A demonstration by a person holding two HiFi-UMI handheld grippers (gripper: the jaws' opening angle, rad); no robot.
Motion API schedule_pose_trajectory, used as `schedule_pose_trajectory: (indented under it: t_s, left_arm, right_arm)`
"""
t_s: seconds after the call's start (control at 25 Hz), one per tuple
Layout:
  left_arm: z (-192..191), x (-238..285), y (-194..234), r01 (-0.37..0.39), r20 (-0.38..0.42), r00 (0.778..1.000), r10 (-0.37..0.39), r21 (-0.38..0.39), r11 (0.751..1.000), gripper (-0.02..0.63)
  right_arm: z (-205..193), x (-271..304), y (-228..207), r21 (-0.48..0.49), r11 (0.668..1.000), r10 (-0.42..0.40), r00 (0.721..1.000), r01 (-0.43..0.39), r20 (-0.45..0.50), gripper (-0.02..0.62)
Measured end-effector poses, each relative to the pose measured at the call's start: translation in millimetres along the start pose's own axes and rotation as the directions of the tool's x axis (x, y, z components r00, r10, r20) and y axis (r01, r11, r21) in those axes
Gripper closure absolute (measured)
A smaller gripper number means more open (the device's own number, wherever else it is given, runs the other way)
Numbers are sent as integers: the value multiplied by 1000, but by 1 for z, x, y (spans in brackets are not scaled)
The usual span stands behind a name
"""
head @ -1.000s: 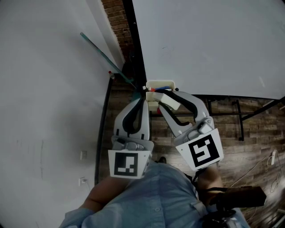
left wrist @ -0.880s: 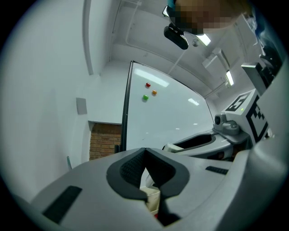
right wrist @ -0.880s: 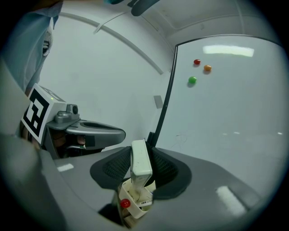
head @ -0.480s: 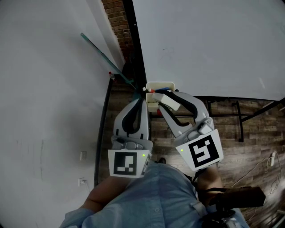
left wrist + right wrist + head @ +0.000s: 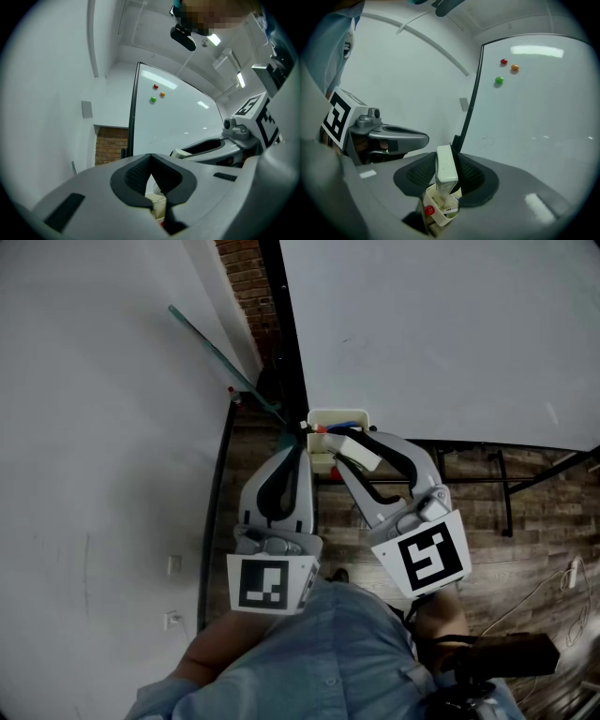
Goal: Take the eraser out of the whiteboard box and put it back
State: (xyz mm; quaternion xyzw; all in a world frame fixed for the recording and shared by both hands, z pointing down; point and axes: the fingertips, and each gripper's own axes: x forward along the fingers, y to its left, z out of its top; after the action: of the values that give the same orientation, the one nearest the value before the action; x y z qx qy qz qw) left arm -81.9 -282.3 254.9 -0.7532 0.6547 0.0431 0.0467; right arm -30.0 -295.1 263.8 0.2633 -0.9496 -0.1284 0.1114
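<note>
1. Whiteboard box (image 5: 446, 216): a cream, open-topped holder on the lower edge of the whiteboard (image 5: 441, 334). It holds a red-capped marker (image 5: 429, 210) at 8 o'clock from the eraser's lower end. The head view also shows a blue marker (image 5: 348, 422) inside.
2. Eraser (image 5: 446, 165): a cream block pinched between the jaws of the right gripper (image 5: 347, 448). In the right gripper view its long axis runs from 12 to 6 o'clock. Its lower end is at the box mouth; whether it dips inside cannot be told.
3. Left gripper (image 5: 150, 157): jaws pressed together on nothing, at 9 o'clock from the box in the head view.
</note>
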Motion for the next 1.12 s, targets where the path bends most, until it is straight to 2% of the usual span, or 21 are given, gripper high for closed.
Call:
schedule_pose_trajectory:
  t_s: [0.4, 1.12]
  left_arm:
    - [-2, 5, 5, 5, 2, 1000, -5, -15, 1000, 600]
    - [-29, 27, 24, 25, -59, 998, -29, -68, 997, 600]
  right_arm:
    - [-10, 7, -3, 3, 1000, 4, 999, -4, -36, 454]
    - [-42, 38, -1, 47, 998, 37, 991, -31, -130, 454]
